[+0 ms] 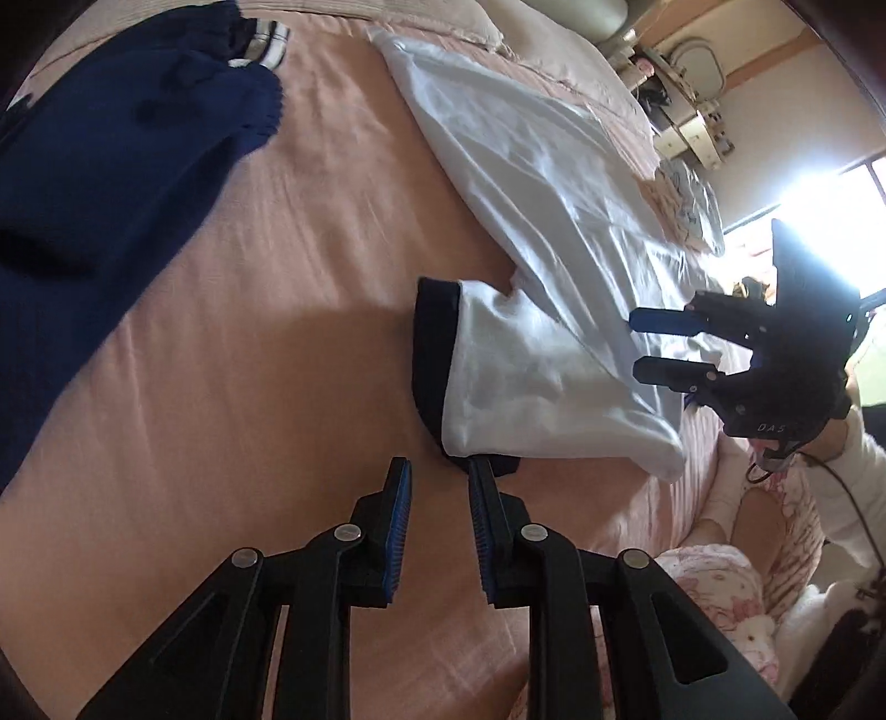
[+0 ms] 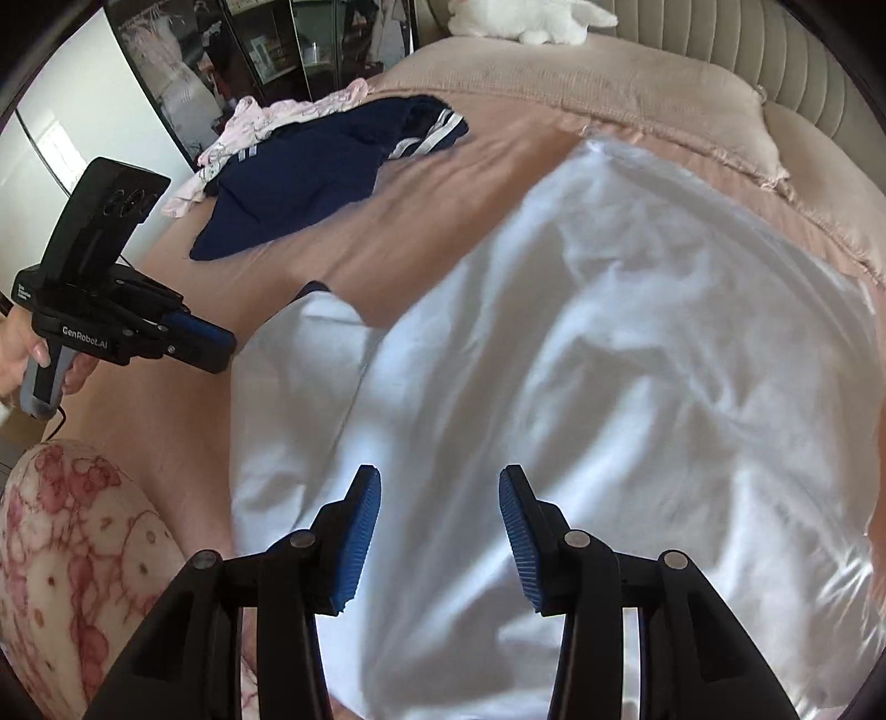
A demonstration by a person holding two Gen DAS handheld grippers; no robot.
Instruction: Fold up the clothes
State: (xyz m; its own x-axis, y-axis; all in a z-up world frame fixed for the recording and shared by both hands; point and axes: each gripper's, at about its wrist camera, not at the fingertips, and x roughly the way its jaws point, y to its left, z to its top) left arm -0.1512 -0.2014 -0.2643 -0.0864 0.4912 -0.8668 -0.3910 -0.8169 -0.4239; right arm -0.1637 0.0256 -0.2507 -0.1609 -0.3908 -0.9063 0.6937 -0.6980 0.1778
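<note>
So: left tongs [image 1: 437,476] spread, nothing pinched, right tip just touching the navy cuff [image 1: 429,354] of the sleeve. Right tongs [image 2: 440,487] also spread, empty, over the near hem of the white shirt [image 2: 609,360]. Shirt lies flat on the pink bed [image 1: 249,332], sleeve out to the left. Thin, light, limp fabric, looks slightly slick and will likely slide on the sheet; best hold is the thicker cuff and the hem edge. Farther left, a navy garment [image 2: 310,171] with white stripes and a pink print piece [image 2: 249,122]. Pillow [image 2: 609,72], padded headboard [image 2: 747,39], dark glass cabinet [image 2: 249,50] at the far end.
</note>
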